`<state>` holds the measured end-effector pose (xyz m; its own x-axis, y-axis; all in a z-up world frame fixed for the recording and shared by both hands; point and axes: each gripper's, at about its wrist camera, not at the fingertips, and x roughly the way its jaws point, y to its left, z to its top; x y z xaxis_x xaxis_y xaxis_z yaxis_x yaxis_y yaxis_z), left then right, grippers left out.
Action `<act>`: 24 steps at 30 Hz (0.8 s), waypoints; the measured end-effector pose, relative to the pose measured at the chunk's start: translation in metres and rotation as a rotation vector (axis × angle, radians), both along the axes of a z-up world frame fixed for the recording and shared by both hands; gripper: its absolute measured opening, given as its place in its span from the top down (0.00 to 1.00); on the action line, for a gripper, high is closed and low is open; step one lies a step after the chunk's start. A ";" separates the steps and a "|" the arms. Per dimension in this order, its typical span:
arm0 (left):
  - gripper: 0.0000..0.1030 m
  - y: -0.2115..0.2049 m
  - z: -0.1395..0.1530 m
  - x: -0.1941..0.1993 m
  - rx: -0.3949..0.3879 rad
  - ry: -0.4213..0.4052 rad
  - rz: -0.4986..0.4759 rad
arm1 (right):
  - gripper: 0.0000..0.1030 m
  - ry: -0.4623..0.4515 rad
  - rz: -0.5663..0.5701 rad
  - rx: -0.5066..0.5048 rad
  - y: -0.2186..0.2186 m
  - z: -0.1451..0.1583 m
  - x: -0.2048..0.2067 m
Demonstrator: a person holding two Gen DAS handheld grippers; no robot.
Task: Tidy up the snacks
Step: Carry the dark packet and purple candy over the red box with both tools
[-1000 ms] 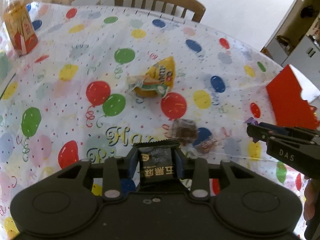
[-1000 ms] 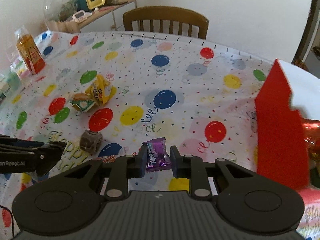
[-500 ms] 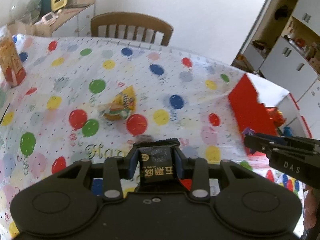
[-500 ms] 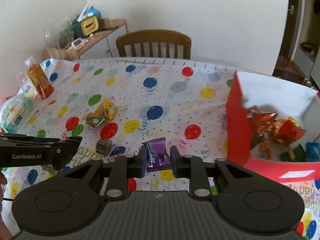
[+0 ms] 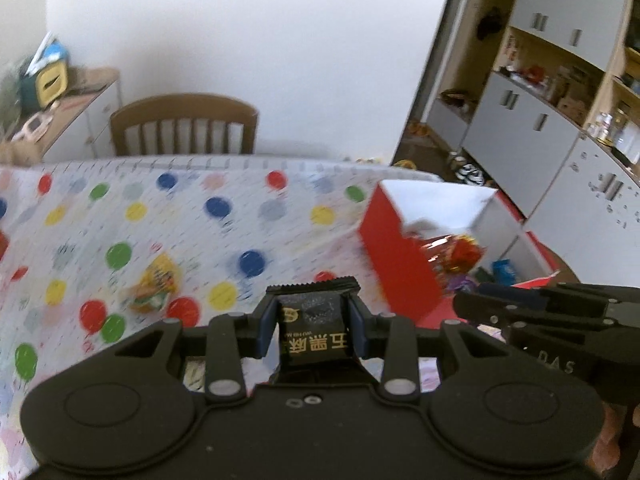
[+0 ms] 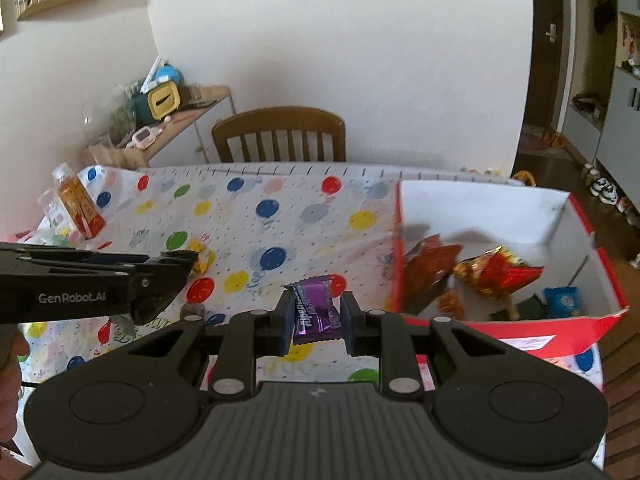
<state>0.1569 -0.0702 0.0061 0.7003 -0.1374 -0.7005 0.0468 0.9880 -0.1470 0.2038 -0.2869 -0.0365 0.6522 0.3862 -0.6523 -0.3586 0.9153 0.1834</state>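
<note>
My left gripper [image 5: 312, 326] is shut on a black snack packet [image 5: 312, 330] with gold lettering, held above the balloon tablecloth [image 5: 192, 216]. My right gripper [image 6: 315, 318] is shut on a purple candy wrapper [image 6: 316, 312]. The red box [image 6: 480, 248] with white inner walls stands open on the right side of the table, holding several red, gold and blue snack packs. In the left wrist view this red box [image 5: 396, 264] lies ahead to the right. A yellow snack bag [image 5: 154, 284] lies on the cloth to the left. A small brown candy [image 6: 192, 311] lies near the left gripper body [image 6: 92, 284].
A wooden chair [image 6: 280, 136] stands behind the table. An orange drink bottle [image 6: 78, 208] is at the table's far left. A side shelf [image 6: 160, 120] with clutter is against the wall. Grey cabinets [image 5: 540, 128] fill the right side of the room.
Both grippers rose and swung right toward the red box, each keeping its snack. The box interior now shows in both views, and the loose snacks slid left and lower.
</note>
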 end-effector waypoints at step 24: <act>0.66 -0.145 0.013 0.064 0.069 -0.048 -0.121 | 0.77 -0.033 -0.114 -0.003 -0.134 -0.002 0.048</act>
